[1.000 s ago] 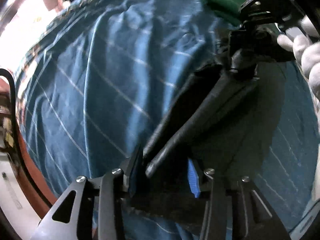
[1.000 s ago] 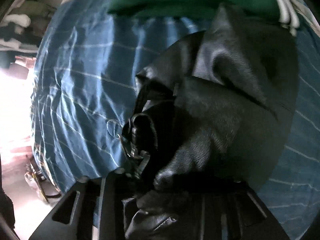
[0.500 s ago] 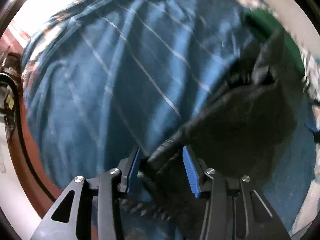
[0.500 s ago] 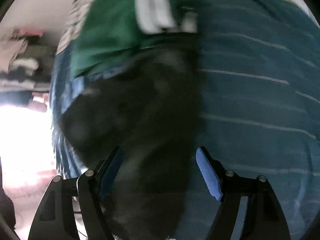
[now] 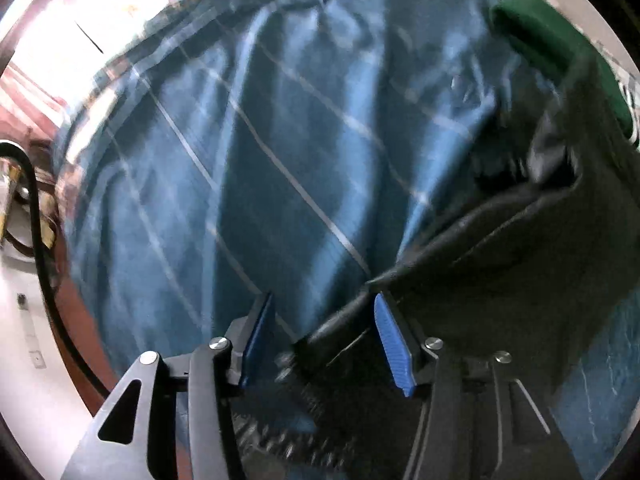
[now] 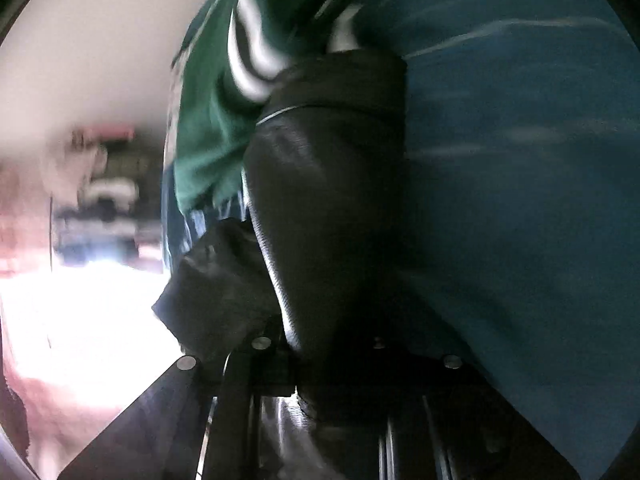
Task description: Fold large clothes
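Black jacket (image 5: 500, 264) on blue bedsheet (image 5: 248, 168), green garment (image 6: 208, 128) beside it

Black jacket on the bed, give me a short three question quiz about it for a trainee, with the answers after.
1. True or false: the left gripper is open, its blue pads apart.
2. What lies under the black jacket? A) a wooden floor B) a blue striped bedsheet C) a white towel
3. Fill in: beyond the black jacket, by the far edge of the bed, lies a ____ garment with white stripes.

Key: 1 true. 2 B. 3 green. The right gripper has the black jacket bunched over its fingers, so whether it is shut cannot be told.
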Demonstrator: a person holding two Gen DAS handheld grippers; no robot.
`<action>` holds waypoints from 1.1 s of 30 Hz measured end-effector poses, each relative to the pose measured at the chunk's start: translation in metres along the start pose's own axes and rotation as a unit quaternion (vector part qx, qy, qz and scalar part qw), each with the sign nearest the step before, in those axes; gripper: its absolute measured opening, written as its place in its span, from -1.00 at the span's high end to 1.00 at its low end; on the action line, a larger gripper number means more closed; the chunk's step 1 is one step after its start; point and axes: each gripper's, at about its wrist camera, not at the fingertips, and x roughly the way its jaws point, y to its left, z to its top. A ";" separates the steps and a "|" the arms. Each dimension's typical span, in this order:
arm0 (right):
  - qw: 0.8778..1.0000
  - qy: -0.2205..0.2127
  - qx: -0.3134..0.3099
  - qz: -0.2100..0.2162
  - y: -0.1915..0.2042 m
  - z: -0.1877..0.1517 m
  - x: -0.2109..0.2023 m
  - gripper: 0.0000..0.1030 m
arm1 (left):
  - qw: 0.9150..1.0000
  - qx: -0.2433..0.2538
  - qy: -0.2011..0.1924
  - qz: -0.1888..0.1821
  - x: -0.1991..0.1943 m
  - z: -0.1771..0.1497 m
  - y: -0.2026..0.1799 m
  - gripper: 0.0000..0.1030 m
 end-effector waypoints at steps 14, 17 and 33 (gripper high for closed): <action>0.961 -0.014 0.182 -0.207 -0.193 -0.160 -0.212 0.25 | 0.999 0.033 0.010 0.026 -0.032 -0.037 -0.029 -0.04; 0.955 -0.015 0.180 -0.235 -0.191 -0.160 -0.238 -0.06 | 0.997 0.077 -0.002 0.016 -0.033 -0.038 -0.062 -0.05; 0.963 0.057 -0.118 -0.235 -0.034 -0.117 -0.040 0.46 | 0.990 0.127 0.022 0.057 0.020 -0.024 -0.110 -0.37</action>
